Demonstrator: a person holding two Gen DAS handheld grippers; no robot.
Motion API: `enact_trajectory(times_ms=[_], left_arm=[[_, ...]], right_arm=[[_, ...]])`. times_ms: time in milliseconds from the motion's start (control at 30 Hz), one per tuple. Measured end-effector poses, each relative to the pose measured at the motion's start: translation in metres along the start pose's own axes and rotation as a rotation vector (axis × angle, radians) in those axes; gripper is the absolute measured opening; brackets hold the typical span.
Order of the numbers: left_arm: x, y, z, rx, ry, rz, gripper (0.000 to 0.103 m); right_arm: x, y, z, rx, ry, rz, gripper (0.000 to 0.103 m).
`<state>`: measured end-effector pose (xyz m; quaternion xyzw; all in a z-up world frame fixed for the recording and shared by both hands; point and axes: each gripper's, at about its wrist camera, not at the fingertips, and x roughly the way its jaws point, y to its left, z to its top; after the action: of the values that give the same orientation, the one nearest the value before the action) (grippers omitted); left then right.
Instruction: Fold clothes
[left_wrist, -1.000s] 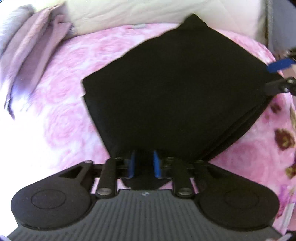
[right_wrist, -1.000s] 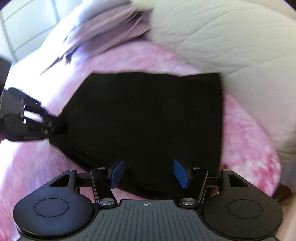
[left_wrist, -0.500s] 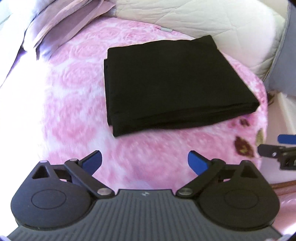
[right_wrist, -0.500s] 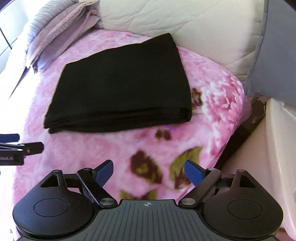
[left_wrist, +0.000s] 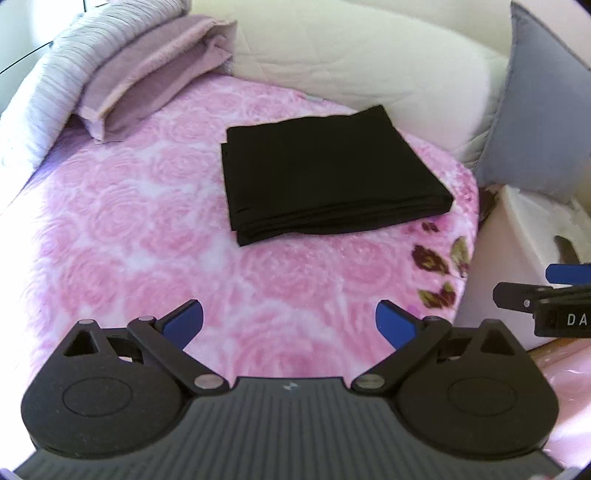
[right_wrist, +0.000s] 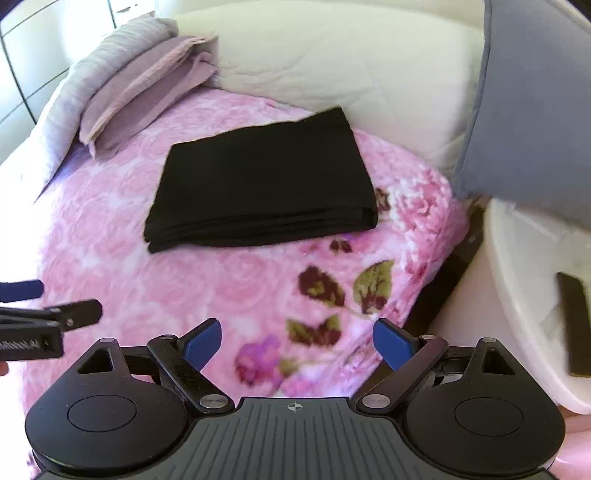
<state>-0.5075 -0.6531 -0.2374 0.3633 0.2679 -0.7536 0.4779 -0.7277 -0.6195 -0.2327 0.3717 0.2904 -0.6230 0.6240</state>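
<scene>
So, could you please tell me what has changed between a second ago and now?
Both claws let go of the folded black garment and drew back from it. The left claw, which was shut on its near edge, now stands wide open and empty; the right claw, whose jaws have just been opening, is empty too. The garment stays folded on the pink floral blanket, and the lilac bedding behind is unmoved.

A pink rose-patterned blanket (left_wrist: 155, 236) is spread across the bed — darker flowers and green leaves are printed near its right edge. At its far left, a folded mauve blanket (left_wrist: 155, 74) is laid against a grey striped pillow (left_wrist: 66, 66), with a cream quilted cushion (left_wrist: 354, 62) behind. A grey-blue pillow (right_wrist: 532, 110) is propped at the right — above a white surface (right_wrist: 524, 280) on which a dark flat object (right_wrist: 576, 325) is set.
</scene>
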Motion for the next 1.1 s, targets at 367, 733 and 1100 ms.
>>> enact_trajectory(times_ms=[367, 733, 1100], left_arm=[[-0.093, 0.007, -0.022, 0.003, -0.036, 0.027, 0.098], [-0.110, -0.006, -0.013, -0.045, -0.047, 0.061, 0.098], [-0.081, -0.041, 0.002, -0.068, -0.020, 0.120, 0.098]], right_arm=[[-0.100, 0.047, -0.026, -0.001, -0.065, 0.000, 0.092], [-0.114, 0.040, -0.014, -0.035, -0.078, 0.038, 0.093], [-0.084, 0.003, 0.010, -0.077, -0.046, 0.092, 0.093]])
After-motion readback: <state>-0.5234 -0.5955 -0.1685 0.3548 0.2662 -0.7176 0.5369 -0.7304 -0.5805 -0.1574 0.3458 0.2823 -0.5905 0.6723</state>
